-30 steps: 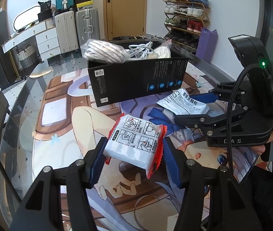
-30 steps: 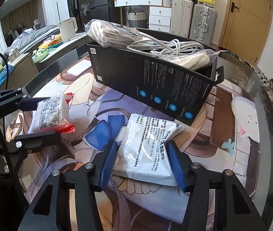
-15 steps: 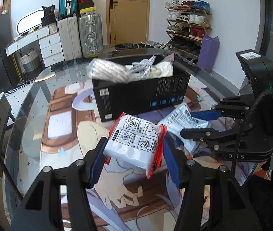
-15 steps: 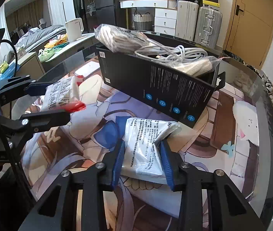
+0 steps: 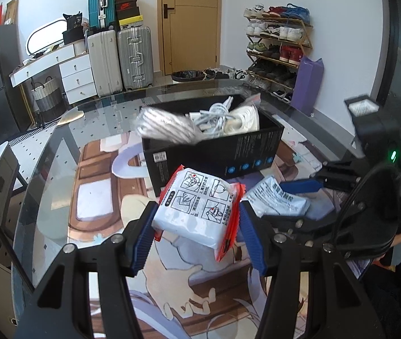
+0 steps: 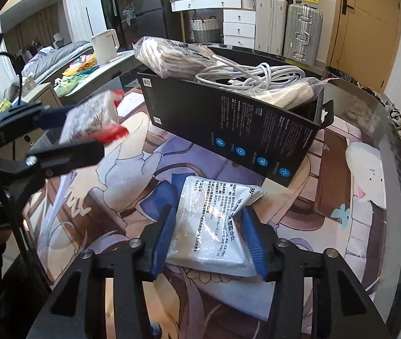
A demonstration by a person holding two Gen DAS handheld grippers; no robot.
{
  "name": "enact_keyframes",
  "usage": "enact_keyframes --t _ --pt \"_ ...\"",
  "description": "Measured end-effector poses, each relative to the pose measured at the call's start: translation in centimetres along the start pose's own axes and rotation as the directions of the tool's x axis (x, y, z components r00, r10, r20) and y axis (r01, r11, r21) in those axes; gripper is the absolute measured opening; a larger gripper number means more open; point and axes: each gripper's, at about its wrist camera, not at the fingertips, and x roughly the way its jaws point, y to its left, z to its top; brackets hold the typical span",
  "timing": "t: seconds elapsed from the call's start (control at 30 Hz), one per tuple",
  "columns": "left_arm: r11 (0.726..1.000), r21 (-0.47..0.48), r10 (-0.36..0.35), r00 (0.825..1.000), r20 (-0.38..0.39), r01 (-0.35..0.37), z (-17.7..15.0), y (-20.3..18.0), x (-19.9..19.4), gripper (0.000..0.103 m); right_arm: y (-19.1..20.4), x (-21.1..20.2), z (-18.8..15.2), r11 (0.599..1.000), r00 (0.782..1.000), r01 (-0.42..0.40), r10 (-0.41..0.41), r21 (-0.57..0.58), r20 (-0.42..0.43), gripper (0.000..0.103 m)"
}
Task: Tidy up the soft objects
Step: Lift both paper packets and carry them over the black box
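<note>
My left gripper (image 5: 196,237) is shut on a white soft pack with red edges (image 5: 197,210) and holds it above the table; the pack also shows in the right wrist view (image 6: 93,121). My right gripper (image 6: 210,240) is shut on a white printed pouch (image 6: 214,226), lifted off the mat; the pouch also shows in the left wrist view (image 5: 278,199). Ahead stands a black box (image 5: 214,152) holding bagged rope and white cables (image 6: 245,77).
The glass table (image 5: 45,175) carries a printed cartoon mat (image 6: 355,169). Suitcases (image 5: 121,56), a white dresser and a shoe rack (image 5: 276,42) stand behind. A kettle (image 6: 105,45) stands on a counter at the left.
Both grippers have risen and drawn back from the box. The right gripper closed on the white pouch and lifted it. The left still holds the red-edged pack.
</note>
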Motion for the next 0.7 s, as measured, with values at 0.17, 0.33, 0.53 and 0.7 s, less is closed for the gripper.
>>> enact_keyframes --t 0.17,0.33,0.53,0.7 --pt "1.000 -0.002 0.005 1.000 0.027 -0.005 1.5 0.1 -0.3 0.056 0.5 0.7 0.1 0.999 1.000 0.030 -0.030 -0.013 -0.010 0.057" --pt "1.000 0.004 0.003 0.999 0.053 -0.003 2.7 0.0 -0.7 0.056 0.6 0.6 -0.1 0.999 0.999 0.036 -0.037 -0.020 -0.012 0.051" --pt "1.000 0.008 0.003 0.997 0.074 -0.004 3.8 -0.1 -0.9 0.056 1.0 0.3 -0.2 0.998 1.000 0.031 -0.031 -0.045 -0.002 0.036" --pt "1.000 0.004 0.006 0.996 0.086 -0.007 4.4 0.1 -1.1 0.056 0.7 0.0 -0.1 0.999 1.000 0.019 -0.018 -0.046 0.010 0.035"
